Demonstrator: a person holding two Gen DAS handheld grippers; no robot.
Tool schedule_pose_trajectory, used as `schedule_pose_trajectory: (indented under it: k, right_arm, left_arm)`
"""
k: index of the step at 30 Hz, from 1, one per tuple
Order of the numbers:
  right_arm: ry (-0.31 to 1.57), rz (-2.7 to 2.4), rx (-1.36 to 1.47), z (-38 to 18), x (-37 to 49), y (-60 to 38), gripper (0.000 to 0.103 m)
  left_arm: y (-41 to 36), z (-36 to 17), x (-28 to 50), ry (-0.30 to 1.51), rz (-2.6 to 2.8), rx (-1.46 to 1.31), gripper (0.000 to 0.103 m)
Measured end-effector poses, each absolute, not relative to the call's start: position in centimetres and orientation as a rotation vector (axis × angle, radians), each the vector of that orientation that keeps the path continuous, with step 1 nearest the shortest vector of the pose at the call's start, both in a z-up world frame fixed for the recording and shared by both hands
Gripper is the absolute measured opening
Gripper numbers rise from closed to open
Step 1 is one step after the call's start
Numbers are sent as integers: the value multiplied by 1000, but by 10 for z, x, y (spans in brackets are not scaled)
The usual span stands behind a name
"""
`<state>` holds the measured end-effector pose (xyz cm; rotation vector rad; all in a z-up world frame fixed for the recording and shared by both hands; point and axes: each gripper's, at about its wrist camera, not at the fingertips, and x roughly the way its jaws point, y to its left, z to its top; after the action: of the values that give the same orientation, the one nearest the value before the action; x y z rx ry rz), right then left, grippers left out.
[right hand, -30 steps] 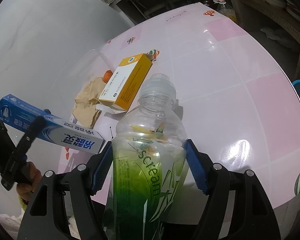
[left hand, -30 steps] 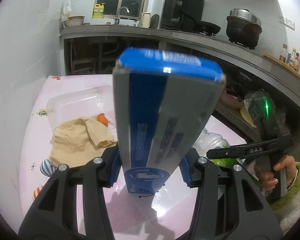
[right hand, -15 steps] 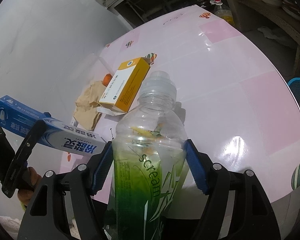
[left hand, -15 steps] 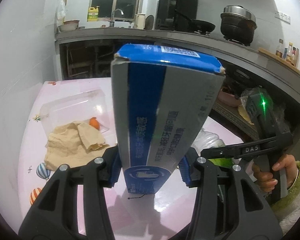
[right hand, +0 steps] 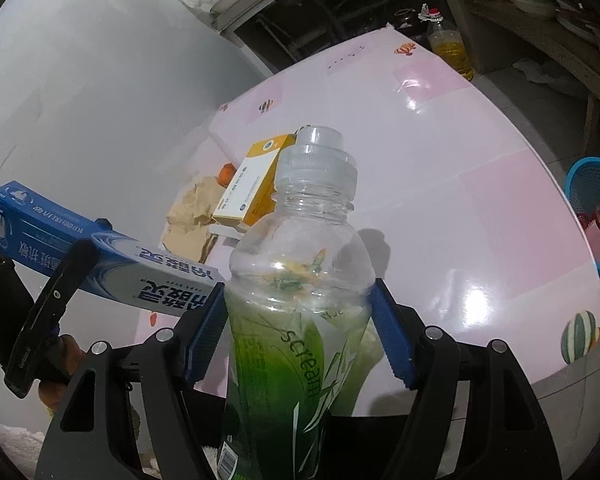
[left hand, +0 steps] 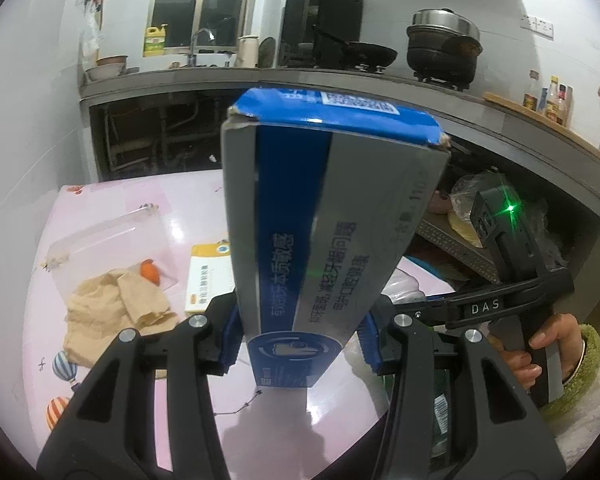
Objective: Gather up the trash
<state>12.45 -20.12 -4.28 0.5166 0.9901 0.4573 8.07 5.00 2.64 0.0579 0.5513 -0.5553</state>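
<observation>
Pinched low on its stiff, likely light sides by the left gripper [left hand: 298,340] above the table [left hand: 132,216]: toothpaste box [left hand: 320,240]; clamped mid-body by the right gripper [right hand: 298,336]: slick, crushable-looking bottle [right hand: 300,280].

My left claw [left hand: 300,340] clamps a blue-and-grey carton [left hand: 324,216] standing up ahead of it. Left of my claw lie a beige cloth [left hand: 112,312] and a yellow-and-white box [left hand: 206,276]; right, my hand [left hand: 540,352] grips the other gripper [left hand: 512,280].

Yellow box [right hand: 256,184] and cloth [right hand: 188,216] crowd the table's [right hand: 480,208] wall side
</observation>
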Motion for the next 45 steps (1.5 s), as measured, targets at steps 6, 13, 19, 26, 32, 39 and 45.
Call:
schedule_pose_trajectory:
  k: [6, 13, 19, 26, 32, 39, 45]
  right_arm:
    - [959, 444, 542, -36, 113, -218, 69]
    - [904, 409, 581, -25, 95, -248, 69]
    - [849, 355, 619, -16, 76, -284, 69]
    - [780, 260, 663, -11, 50, -334, 69]
    - [742, 139, 737, -24, 31, -392, 69]
    - [751, 3, 902, -77, 18, -459, 69]
    - [818, -45, 1129, -159, 28, -503, 69]
  left_arm:
    - [36, 31, 85, 545, -606, 55, 45]
    - [12, 35, 89, 554, -659, 62, 45]
    - [-21, 42, 93, 543, -726, 86, 45]
    - [-70, 46, 104, 562, -811, 104, 45]
    - [-125, 43, 131, 655, -883, 81, 45]
    - [-199, 18, 185, 895, -947, 20, 45]
    - [-277, -16, 229, 1043, -932, 87, 45]
